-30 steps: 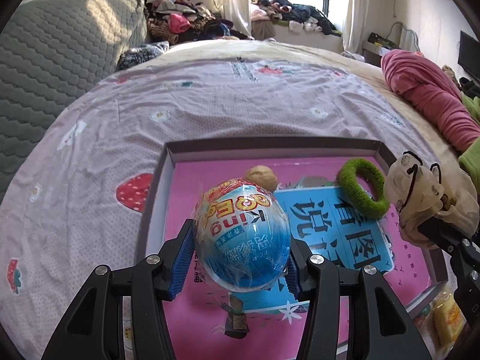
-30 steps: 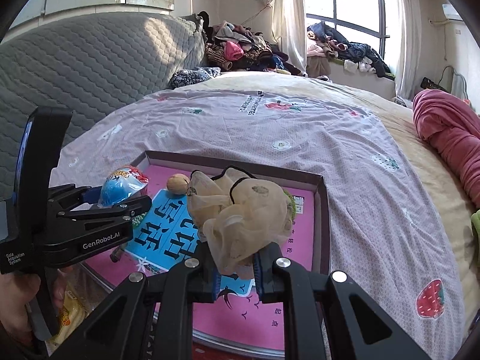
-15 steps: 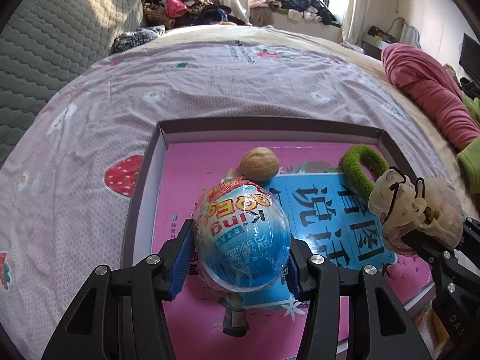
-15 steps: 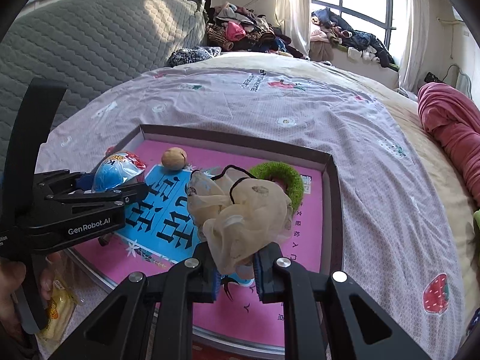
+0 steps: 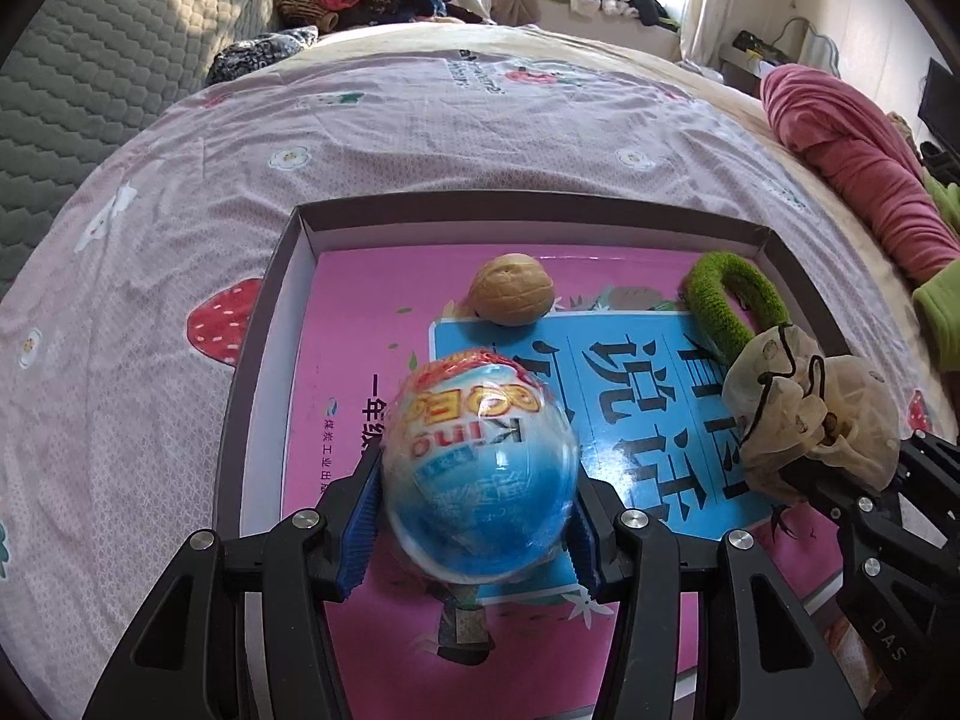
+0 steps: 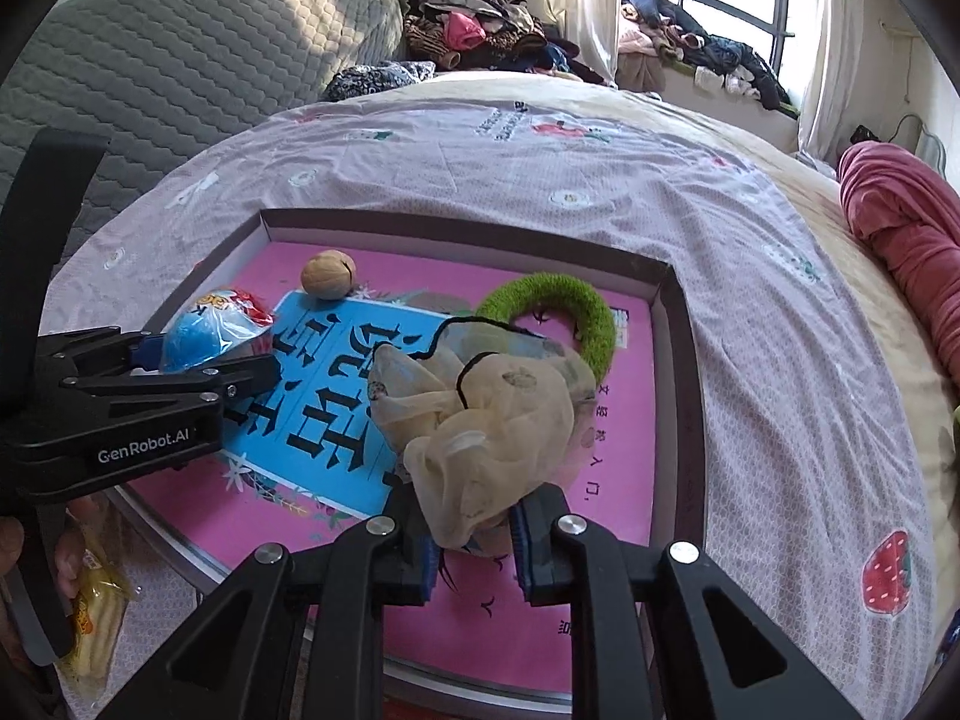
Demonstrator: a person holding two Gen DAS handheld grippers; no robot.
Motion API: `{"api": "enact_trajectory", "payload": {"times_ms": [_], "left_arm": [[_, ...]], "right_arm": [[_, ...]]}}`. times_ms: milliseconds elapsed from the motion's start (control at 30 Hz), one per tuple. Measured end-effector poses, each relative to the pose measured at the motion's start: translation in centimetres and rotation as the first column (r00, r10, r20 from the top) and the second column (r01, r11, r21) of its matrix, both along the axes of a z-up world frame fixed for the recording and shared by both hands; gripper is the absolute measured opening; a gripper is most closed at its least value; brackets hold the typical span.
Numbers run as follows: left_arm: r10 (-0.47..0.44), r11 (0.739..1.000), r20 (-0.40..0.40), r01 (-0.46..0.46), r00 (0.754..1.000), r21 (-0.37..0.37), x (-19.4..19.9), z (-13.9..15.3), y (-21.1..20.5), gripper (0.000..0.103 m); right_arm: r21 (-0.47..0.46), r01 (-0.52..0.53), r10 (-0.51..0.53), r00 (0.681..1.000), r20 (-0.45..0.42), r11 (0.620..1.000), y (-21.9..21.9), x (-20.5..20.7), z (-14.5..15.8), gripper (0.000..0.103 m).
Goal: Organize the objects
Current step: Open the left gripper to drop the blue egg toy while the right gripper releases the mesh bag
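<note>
A shallow box tray (image 5: 264,324) with a pink and blue printed floor lies on the bed. Just above its near left part, my left gripper (image 5: 477,498) is shut on a blue and white foil-wrapped toy egg (image 5: 480,468). My right gripper (image 6: 474,546) hangs low over the tray's near right part. Its jaws are opening, with a beige sheer scrunchie (image 6: 480,414) still caught between the pads. A walnut (image 5: 510,299) and a fuzzy green ring (image 6: 576,306) rest on the tray floor farther back. The egg (image 6: 198,342) also shows in the right wrist view.
The tray sits on a lilac strawberry-print sheet (image 5: 420,138). A rolled pink blanket (image 5: 852,168) lies to the right. At the back are a grey quilted headboard (image 6: 180,60) and a heap of clothes (image 6: 468,24). A yellow snack packet (image 6: 96,618) lies beside a hand, left of the tray.
Both grippers have sunk and tipped down toward the tray, each with its object. The right gripper's pads have parted a little around the scrunchie.
</note>
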State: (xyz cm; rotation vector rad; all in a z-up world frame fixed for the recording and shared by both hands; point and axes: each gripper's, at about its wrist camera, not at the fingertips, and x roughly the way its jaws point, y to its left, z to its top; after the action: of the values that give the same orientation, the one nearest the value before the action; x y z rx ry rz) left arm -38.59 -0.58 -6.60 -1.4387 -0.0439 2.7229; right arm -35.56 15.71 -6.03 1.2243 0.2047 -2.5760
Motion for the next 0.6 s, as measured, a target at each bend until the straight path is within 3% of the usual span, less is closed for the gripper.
{"api": "enact_trajectory", "payload": {"times_ms": [133,267,333,600], "left_arm": [[-0.003,1.0,0.003,0.003,1.0,-0.005,0.03,-0.02,0.09,0.056],[0.0,1.0,0.017,0.0,1.0,-0.019,0.03,-0.21,0.05,0.071],[0.001,1.0,0.022,0.0,1.0,-0.028,0.1,-0.25,0.06,0.072],[-0.002,0.999,0.047,0.004,0.999,-0.032,0.22,-0.28,-0.07,0.078]], "right_arm": [[0.001,0.001,-0.001,1.0,0.006,1.0,-0.08,-0.01,-0.18,0.022],[0.005,0.002,-0.002,1.0,0.019,1.0,-0.02,-0.16,-0.47,0.026],[0.012,0.004,-0.005,1.0,0.02,1.0,-0.01,-0.22,-0.56,0.028],[0.011,0.015,-0.015,1.0,0.02,1.0,0.06,-0.19,-0.41,0.053]]}}
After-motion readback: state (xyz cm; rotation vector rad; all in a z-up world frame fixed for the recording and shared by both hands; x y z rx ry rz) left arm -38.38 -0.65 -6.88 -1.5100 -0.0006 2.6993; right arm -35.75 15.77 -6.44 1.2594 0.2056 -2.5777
